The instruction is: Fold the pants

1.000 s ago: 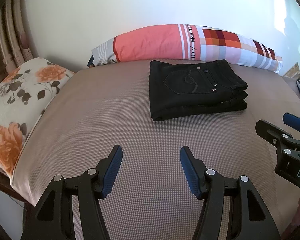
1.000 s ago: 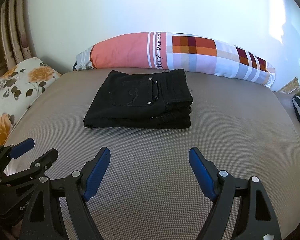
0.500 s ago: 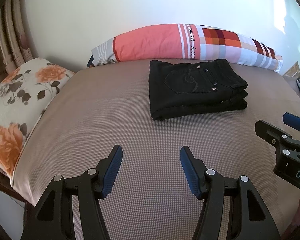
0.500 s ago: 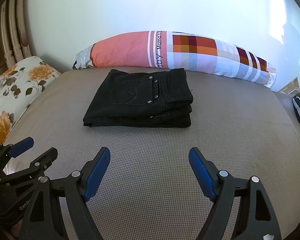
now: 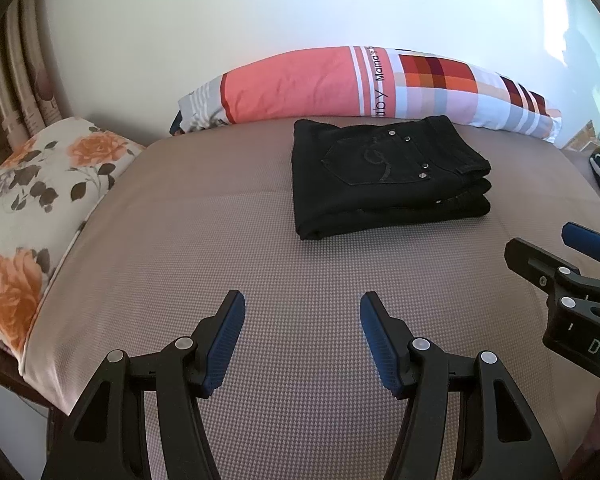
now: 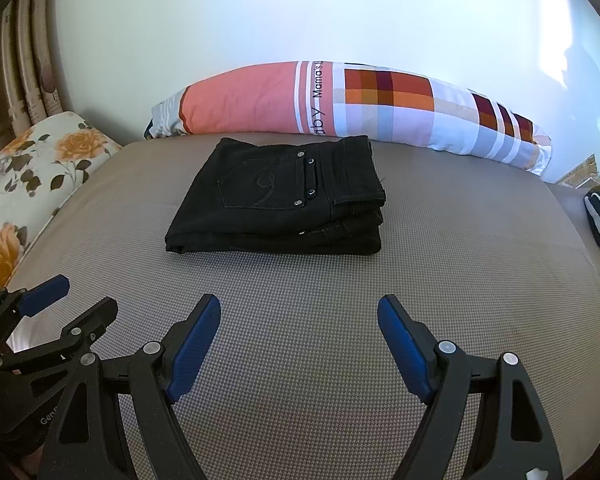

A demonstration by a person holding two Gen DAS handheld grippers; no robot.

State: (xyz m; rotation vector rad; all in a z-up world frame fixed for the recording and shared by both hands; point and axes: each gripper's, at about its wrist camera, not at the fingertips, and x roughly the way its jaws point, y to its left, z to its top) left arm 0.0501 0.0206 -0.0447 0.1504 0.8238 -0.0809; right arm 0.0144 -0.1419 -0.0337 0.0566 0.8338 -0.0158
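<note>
Above the near edge of the bed (image 5: 228,216), left gripper (image 5: 302,336) and right gripper (image 6: 300,340) both hang with jaws spread wide (nothing held). Folded black pants (image 6: 280,196) lie well apart from both.

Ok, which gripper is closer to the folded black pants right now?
Too close to call. The left gripper sits short of the black pants, which lie ahead to its right. The right gripper is also short, pants ahead slightly left. Both are open and apart from them.
</note>
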